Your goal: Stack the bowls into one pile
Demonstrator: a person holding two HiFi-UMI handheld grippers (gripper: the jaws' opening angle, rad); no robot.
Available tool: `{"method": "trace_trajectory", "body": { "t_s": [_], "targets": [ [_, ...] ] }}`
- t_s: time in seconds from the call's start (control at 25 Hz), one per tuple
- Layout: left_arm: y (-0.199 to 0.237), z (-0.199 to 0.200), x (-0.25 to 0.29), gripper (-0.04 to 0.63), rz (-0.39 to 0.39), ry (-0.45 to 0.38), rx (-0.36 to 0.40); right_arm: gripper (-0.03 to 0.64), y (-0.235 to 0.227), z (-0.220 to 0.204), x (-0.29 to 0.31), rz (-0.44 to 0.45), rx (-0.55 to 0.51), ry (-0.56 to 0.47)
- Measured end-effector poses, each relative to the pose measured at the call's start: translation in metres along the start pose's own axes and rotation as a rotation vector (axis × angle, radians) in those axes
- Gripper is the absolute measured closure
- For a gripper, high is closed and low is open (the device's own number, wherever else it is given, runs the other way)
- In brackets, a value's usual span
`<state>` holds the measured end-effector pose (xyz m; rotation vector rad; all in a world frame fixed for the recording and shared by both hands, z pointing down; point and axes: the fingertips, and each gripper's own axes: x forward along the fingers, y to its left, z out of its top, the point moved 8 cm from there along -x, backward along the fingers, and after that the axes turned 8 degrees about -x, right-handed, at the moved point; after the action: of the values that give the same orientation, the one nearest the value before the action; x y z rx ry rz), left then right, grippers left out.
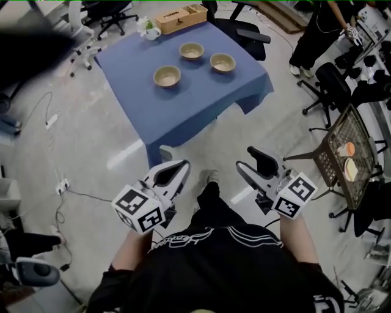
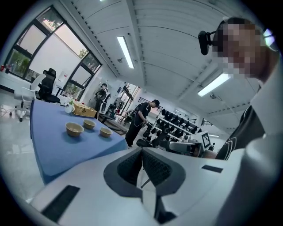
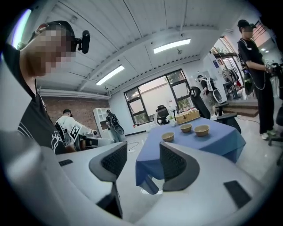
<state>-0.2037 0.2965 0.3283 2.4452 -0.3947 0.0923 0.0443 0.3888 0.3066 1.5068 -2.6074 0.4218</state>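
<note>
Three tan bowls stand apart on a blue-clothed table [image 1: 183, 104] ahead of me: one near the front [image 1: 167, 76], one at the back [image 1: 191, 50], one on the right [image 1: 222, 62]. Both grippers hang low over the floor, well short of the table and touching nothing. My left gripper [image 1: 176, 170] is shut with nothing between its pads [image 2: 142, 152]; its view shows the bowls [image 2: 74, 129] far off to the left. My right gripper [image 1: 249, 159] is open, with an empty gap between its pads [image 3: 139, 161]. The bowls [image 3: 186, 128] lie beyond it.
A wooden box [image 1: 180, 18] and a white cup with a plant [image 1: 148, 27] sit at the table's far edge. Office chairs ring the table. A wire-mesh side table [image 1: 351, 147] stands at the right, and a person [image 1: 317, 30] beyond it. Cables [image 1: 61, 183] trail over the floor at the left.
</note>
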Motion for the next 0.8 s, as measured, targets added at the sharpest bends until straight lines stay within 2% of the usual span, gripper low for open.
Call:
{"method": "trace_trajectory", "body": {
  "t_s": [0.2, 0.48, 0.8],
  "targets": [
    [-0.007, 0.020, 0.002, 0.569, 0.012, 0.000, 0.030, 0.341, -0.015, 0.012, -0.007, -0.051, -0.011, -0.008],
    [-0.012, 0.057, 0.017, 0.569, 0.032, -0.035, 0.053, 0.323, -0.039, 0.042, -0.010, -0.046, -0.050, -0.080],
    [0.008, 0.091, 0.063, 0.571, 0.061, -0.026, 0.081, 0.319, -0.106, 0.065, 0.007, -0.052, -0.039, -0.139]
  ]
}}
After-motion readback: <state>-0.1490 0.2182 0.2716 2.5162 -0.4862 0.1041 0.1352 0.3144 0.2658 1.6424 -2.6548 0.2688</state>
